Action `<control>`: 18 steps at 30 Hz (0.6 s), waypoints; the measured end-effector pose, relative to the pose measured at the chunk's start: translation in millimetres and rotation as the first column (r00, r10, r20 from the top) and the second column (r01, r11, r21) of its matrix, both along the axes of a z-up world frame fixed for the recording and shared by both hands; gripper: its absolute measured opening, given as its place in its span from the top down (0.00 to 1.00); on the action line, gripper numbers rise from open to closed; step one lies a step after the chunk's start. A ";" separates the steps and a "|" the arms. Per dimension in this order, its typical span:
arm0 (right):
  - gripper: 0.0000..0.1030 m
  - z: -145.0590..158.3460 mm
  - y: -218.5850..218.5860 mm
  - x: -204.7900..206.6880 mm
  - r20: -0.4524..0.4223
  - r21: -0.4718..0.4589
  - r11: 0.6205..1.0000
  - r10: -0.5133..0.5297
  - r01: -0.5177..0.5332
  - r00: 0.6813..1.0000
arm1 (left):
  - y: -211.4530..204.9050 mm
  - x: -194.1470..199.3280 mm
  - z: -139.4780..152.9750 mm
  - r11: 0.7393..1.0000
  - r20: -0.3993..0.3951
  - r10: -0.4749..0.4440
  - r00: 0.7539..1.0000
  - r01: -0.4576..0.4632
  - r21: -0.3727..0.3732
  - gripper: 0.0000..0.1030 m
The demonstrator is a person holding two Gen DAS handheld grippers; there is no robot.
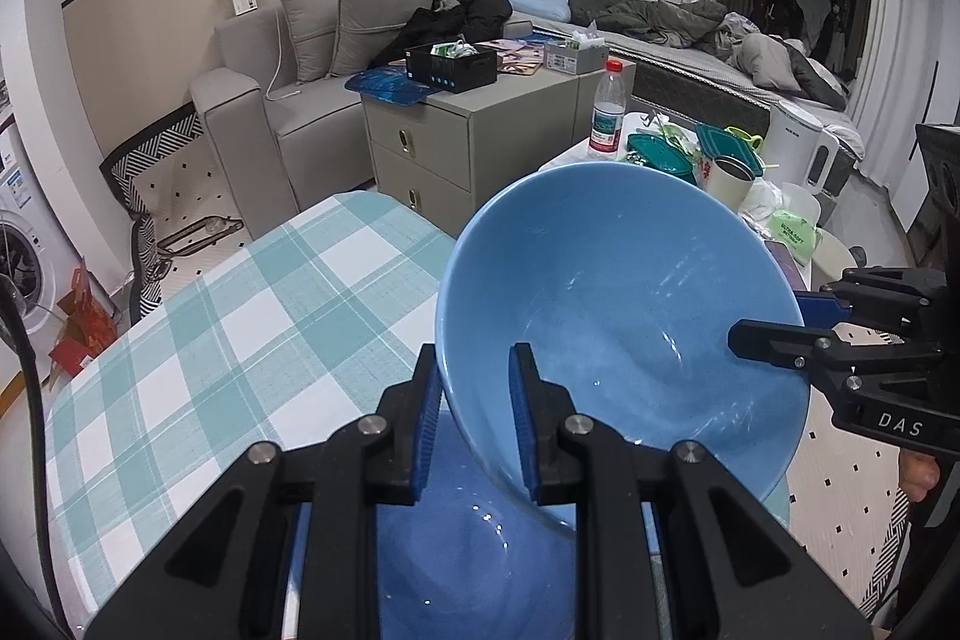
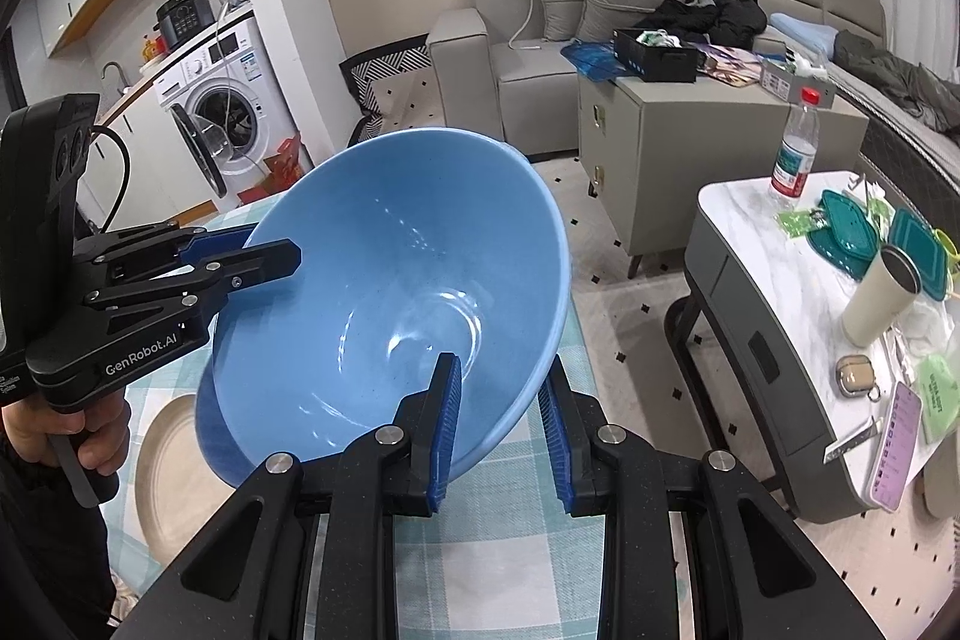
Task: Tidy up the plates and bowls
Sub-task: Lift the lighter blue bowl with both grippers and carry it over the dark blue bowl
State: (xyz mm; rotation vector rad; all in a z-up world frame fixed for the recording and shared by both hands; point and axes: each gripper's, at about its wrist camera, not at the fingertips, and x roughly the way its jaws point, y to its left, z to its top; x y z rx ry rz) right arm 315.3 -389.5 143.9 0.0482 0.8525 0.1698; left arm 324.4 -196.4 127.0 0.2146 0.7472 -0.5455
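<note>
The light blue bowl (image 1: 618,316) hung tilted at frame centre above the checked tabletop (image 1: 240,316). The left claw (image 1: 474,418) was clamped on its near rim and the right claw (image 2: 501,430) on the opposite rim. A darker blue bowl (image 1: 474,538) lay beneath it.

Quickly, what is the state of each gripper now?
Left gripper: closed on the rim of the blue bowl.
Right gripper: closed on the same bowl's rim, opposite side.

Each black claw (image 1: 474,415) has 2 blue ribbed pads (image 2: 447,430), silver screws and white "GenRobot.AI" lettering.
</note>
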 end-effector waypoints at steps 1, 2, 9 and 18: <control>0.74 0.9 1.2 0.4 0.002 -0.001 1.000 0.004 -0.004 1.000 | 2.9 -1.1 1.1 1.000 0.003 0.004 1.000 -0.004 -0.002 0.80; 0.74 2.2 3.5 0.8 0.002 -0.002 1.000 0.008 -0.008 1.000 | 5.3 -1.8 1.9 1.000 0.005 0.008 1.000 -0.008 -0.001 0.80; 0.74 10.0 22.3 3.1 0.013 -0.009 0.999 0.046 -0.045 0.999 | 25.0 -6.6 4.8 0.999 0.010 0.044 0.999 -0.043 -0.007 0.80; 0.74 15.6 48.5 5.5 0.020 -0.014 0.995 0.103 -0.103 0.994 | 53.3 -15.6 11.3 0.995 0.027 0.095 0.995 -0.095 -0.008 0.80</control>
